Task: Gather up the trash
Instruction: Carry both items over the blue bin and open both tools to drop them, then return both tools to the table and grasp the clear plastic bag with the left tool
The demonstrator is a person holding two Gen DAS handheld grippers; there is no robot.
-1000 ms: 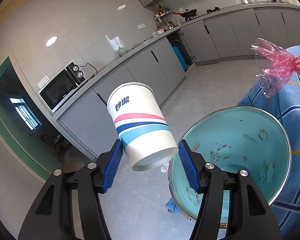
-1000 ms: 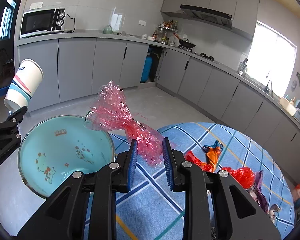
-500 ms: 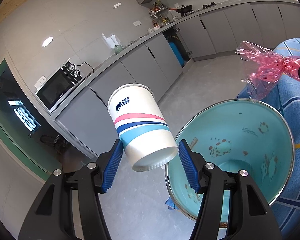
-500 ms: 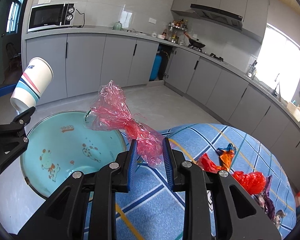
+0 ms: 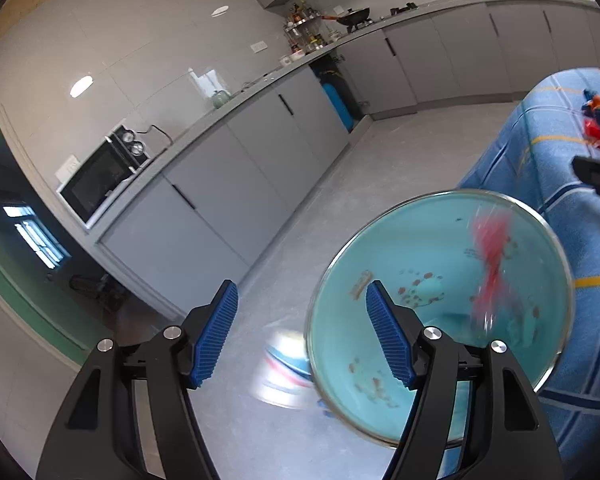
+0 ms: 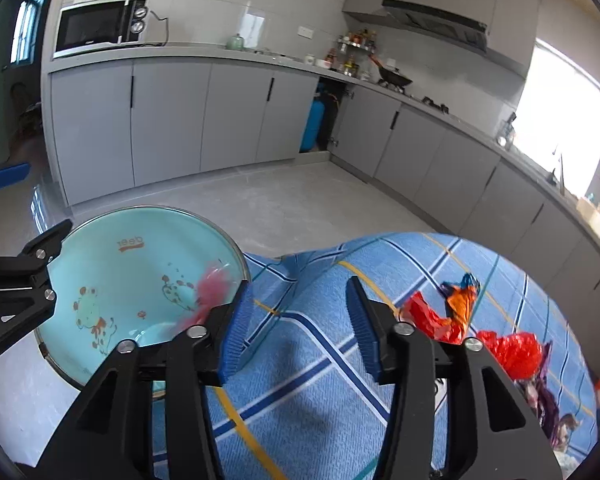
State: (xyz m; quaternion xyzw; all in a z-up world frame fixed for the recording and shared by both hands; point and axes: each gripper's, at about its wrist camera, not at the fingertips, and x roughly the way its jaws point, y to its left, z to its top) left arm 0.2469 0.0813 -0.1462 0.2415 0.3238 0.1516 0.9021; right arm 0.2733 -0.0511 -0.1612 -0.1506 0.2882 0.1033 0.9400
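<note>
Both grippers are spread wide and hold nothing. The left gripper (image 5: 302,334) hangs over the floor beside the basin (image 5: 548,240), and the right gripper (image 6: 296,322) hangs over the surface (image 6: 300,400) at its edge nearest the basin.

2 pieces of trash are in the air, both blurred. The pink wrapper (image 5: 490,264) shows inside the basin's rim, over its far wall, so it looks set to land in it. The cup (image 5: 286,364) is a streak low by the outside of the basin's wall, on the floor side; it appears to be missing the basin, though the blur leaves that uncertain.

To do this step well, release directly above the middle of the basin, not at its rim, and from low down, so light things do not drift. If the cup ends on the floor, the left gripper should go down for it, close across its wall, and carry it over the basin's centre before letting go.

More trash lies toward the far right edge of the surface: an orange wrapper (image 6: 458,300), a red wrapper (image 6: 510,350) and a purple scrap (image 6: 548,400). The right gripper is nearest and should take 1 at a time, pinching the crumpled middle.
</note>
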